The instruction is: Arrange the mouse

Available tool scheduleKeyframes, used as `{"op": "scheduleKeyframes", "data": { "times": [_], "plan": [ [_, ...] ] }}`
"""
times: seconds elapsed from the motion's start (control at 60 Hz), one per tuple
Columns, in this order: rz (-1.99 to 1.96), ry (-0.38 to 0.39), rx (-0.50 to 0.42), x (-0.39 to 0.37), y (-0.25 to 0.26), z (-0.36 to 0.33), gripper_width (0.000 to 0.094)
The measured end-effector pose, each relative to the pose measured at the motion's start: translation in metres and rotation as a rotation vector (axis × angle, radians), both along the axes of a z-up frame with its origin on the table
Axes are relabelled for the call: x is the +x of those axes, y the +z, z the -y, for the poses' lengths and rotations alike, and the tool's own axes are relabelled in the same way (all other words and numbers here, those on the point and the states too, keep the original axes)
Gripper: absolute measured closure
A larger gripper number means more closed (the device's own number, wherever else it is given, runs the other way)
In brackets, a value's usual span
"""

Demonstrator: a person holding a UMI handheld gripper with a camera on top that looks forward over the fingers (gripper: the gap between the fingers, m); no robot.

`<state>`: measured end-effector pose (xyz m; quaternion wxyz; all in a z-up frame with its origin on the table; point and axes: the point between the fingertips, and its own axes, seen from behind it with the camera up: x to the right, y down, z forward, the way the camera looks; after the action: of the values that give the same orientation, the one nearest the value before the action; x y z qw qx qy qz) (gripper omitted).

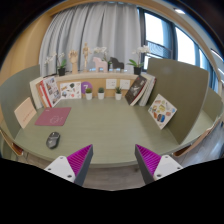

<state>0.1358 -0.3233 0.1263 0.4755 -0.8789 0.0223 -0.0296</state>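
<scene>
- Hand-held gripper (pixel 113 165) hovering over the near edge of the table (pixel 105 125), fingers spread wide apart, nothing held between them.
- Magenta pads (pixel 79 157) visible on the inner faces of both fingers.
- Dark mouse (pixel 53 139) resting on the table near the left side, just beyond and left of the left finger, not touching it.
- Reddish mouse mat (pixel 53 117) lying flat just beyond the mouse, on the far-left part of the table; mouse off the mat, close to its near edge.
- Books (pixel 46 91) leaning upright at the far left, beside a light picture card (pixel 69 91).
- Small potted plant with purple flowers (pixel 86 90) standing at the far middle, with a few small white pots (pixel 104 94) to its right.
- Another group of books (pixel 140 90) leaning at the far right of that row.
- Illustrated card (pixel 162 111) propped against a tall green panel (pixel 176 85) at the right.
- Matching green panel (pixel 14 92) closing the left side.
- Shelf (pixel 92 72) behind the table carrying small ornaments and plants.
- Pale curtains (pixel 95 30) and a bright window (pixel 185 45) farthest back.
</scene>
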Motion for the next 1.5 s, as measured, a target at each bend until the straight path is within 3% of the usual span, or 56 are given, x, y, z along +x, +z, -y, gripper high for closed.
{"op": "scheduleKeyframes", "data": {
  "times": [0.35,0.6,0.683,0.817,0.95,1.133,1.3,1.5],
  "plan": [
    [-0.044,0.201,-0.14,-0.218,-0.114,0.0,0.0074],
    [-0.033,0.185,-0.117,-0.29,-0.137,-0.073,0.0083],
    [-0.048,0.16,-0.112,-0.296,-0.139,-0.096,0.0158],
    [-0.048,0.133,-0.109,-0.296,-0.137,-0.118,0.0408],
    [-0.039,0.104,-0.12,-0.296,-0.138,-0.124,0.045],
    [-0.03,0.074,-0.192,-0.299,-0.14,-0.12,0.0585],
    [-0.035,0.036,-0.186,-0.289,-0.107,-0.128,0.0583],
    [0.0,0.032,0.03,-0.272,0.042,-0.197,0.0584]
  ]
}}
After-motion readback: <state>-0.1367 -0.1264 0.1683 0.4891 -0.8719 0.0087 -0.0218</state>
